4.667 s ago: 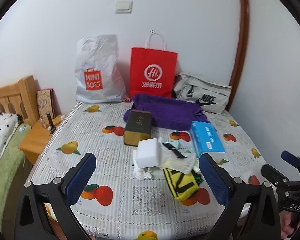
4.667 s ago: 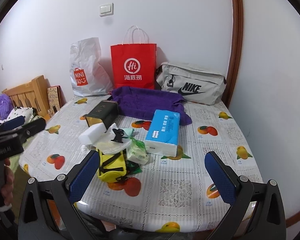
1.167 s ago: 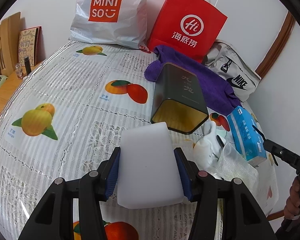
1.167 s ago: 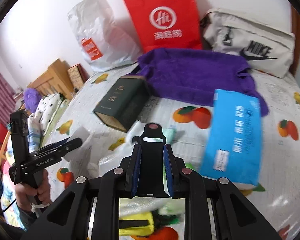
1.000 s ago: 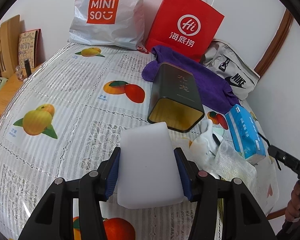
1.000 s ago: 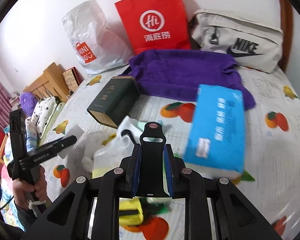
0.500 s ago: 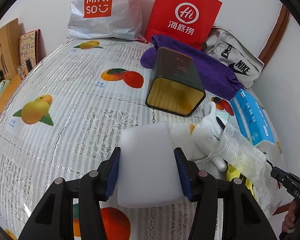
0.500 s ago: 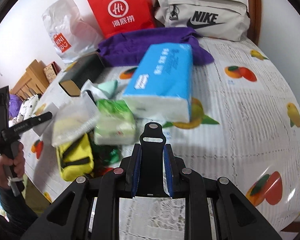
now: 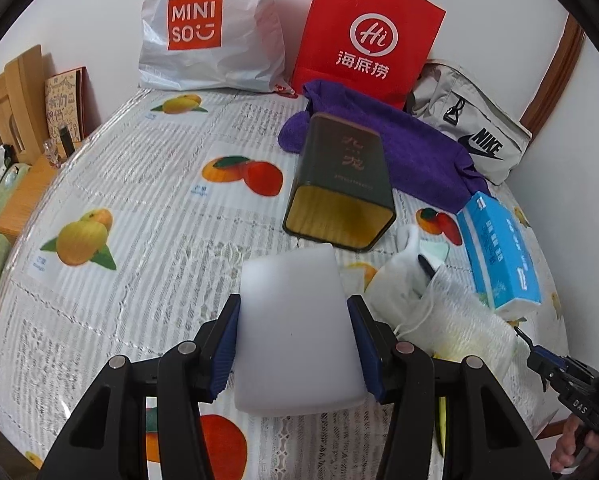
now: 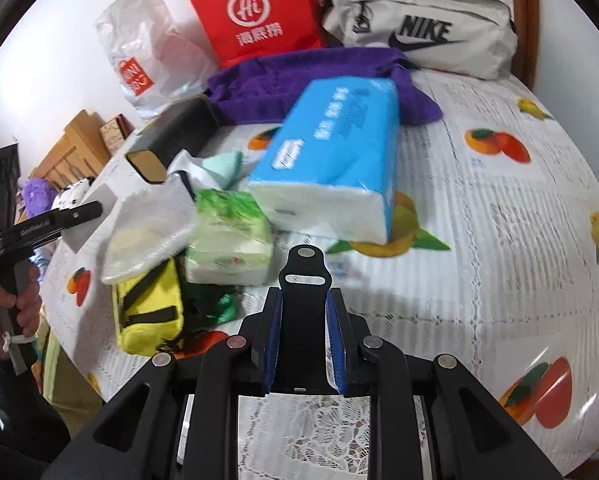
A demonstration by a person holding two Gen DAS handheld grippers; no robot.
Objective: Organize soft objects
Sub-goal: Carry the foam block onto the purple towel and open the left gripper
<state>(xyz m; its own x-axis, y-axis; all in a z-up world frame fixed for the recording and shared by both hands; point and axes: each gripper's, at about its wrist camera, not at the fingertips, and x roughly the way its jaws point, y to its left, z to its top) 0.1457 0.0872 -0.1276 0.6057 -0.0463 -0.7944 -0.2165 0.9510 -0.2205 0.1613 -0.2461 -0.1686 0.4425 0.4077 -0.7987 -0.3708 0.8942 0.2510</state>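
Your left claw [image 9: 295, 344], open and empty at first, now clamps the white foam block [image 9: 295, 332] lifted off the pile. Your right claw [image 10: 302, 336] now pinches the black clip [image 10: 304, 304] and has swung back from the blue tissue pack [image 10: 339, 152]

Legible txt: "MINISO" on white plastic bag [image 9: 211, 28]; "Hi" w/ "海底捞" on red paper bag [image 9: 365, 36]; "NIKE" on grey pouch [image 9: 475, 136]; "DAS" on right gripper [image 9: 579, 402]; blue tissue pack [image 10: 335, 156] print unreadable.
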